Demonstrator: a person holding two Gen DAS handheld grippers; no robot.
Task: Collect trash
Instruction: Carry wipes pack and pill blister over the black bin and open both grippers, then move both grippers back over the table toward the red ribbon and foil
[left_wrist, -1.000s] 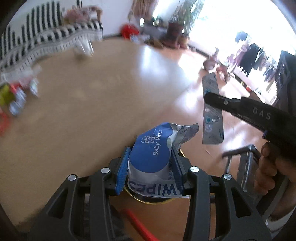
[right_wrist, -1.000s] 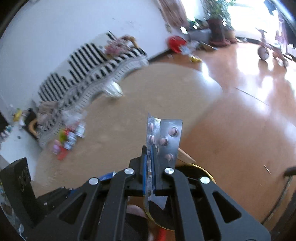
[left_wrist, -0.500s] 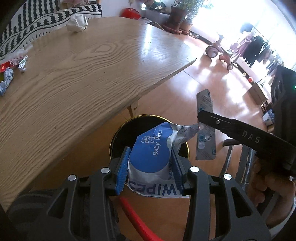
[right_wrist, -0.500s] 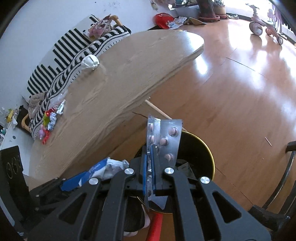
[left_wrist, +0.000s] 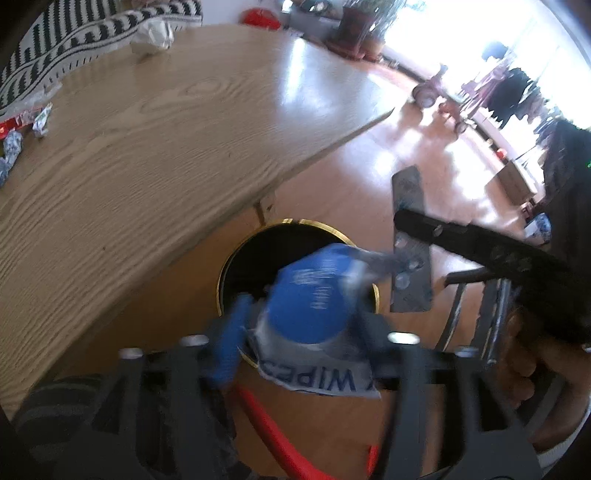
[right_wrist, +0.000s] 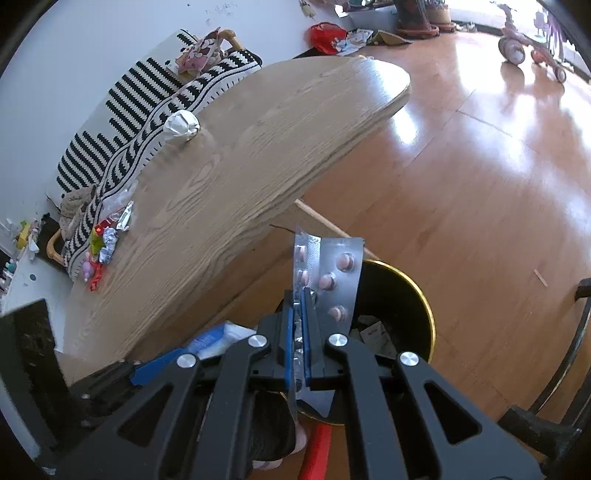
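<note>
A blue and white baby wipes pack (left_wrist: 310, 306) hangs over the black, gold-rimmed trash bin (left_wrist: 258, 236) on the floor. My left gripper (left_wrist: 299, 332) is blurred, its jaws opening; the pack is still between them, with a gap showing beside the left blue pad. My right gripper (right_wrist: 298, 306) is shut on a silver blister pack (right_wrist: 332, 273) with pink pills, held upright over the bin (right_wrist: 417, 295). The blister pack (left_wrist: 410, 266) also shows at the right of the left wrist view. The wipes pack (right_wrist: 218, 338) shows at the lower left of the right wrist view.
The wooden table (left_wrist: 147, 166) edge overhangs the bin on the left. A crumpled paper ball (right_wrist: 181, 125) and several wrappers (right_wrist: 105, 243) lie on the table. A metal chair frame (left_wrist: 469, 314) stands right of the bin. A red strip (left_wrist: 273, 432) lies below.
Both views have swung down until the bin appeared under the grippers. The left jaws have just spread apart around the wipes pack. The right grip on the blister pack is unchanged.
</note>
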